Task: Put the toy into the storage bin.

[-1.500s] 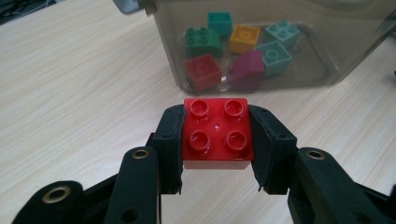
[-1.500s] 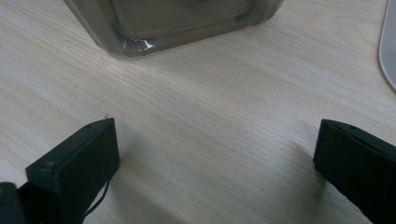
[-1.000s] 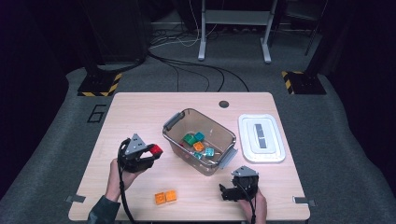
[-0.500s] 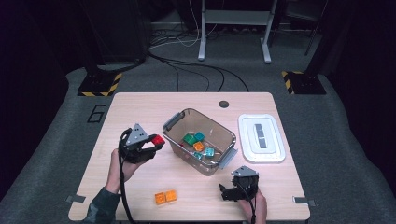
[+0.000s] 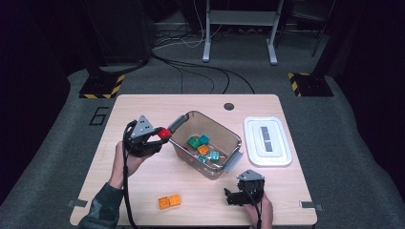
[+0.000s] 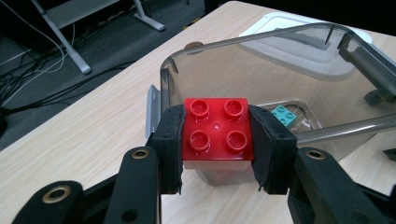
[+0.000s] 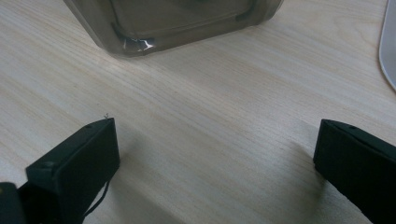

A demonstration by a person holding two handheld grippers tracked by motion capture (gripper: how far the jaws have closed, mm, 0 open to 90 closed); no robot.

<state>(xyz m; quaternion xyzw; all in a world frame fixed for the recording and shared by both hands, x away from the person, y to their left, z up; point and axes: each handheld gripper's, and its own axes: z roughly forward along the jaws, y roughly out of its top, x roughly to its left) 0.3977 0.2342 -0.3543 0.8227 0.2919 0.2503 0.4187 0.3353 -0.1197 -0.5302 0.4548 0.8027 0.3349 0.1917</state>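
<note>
The red block (image 6: 216,128) was clamped between the two black pads of the left tool (image 5: 154,138), studs up, gripped on two opposite side faces. In the high view the block (image 5: 164,133) was held clear of the surface (image 5: 143,191), just to the left of the clear bin (image 5: 229,162), close against the bin's near-left corner and about level with its rim. The open mouth of the bin therefore lay to the right of the block and slightly farther away, with only the bin's left wall between the two. In the left gripper view that wall (image 6: 196,79) was seen directly beyond the block, and a teal block (image 6: 283,115) was visible on the bin floor past it.

Several more blocks, green, teal and orange, were lying inside the bin. An orange block (image 5: 169,202) was left on the surface, near the front edge, between the two hands and well apart from the bin. The white lid (image 5: 267,141) was resting to the right of the bin.

The right tool (image 5: 231,196) was resting low near the front right of the surface, released, its jaws spread wide with nothing between them; in the right gripper view bare wood was seen between the pads, with the bin's near corner (image 7: 135,44) beyond.

The left hand was judged the nearer to the bin's opening, so a short carry rightward over the rim was the move called for.
</note>
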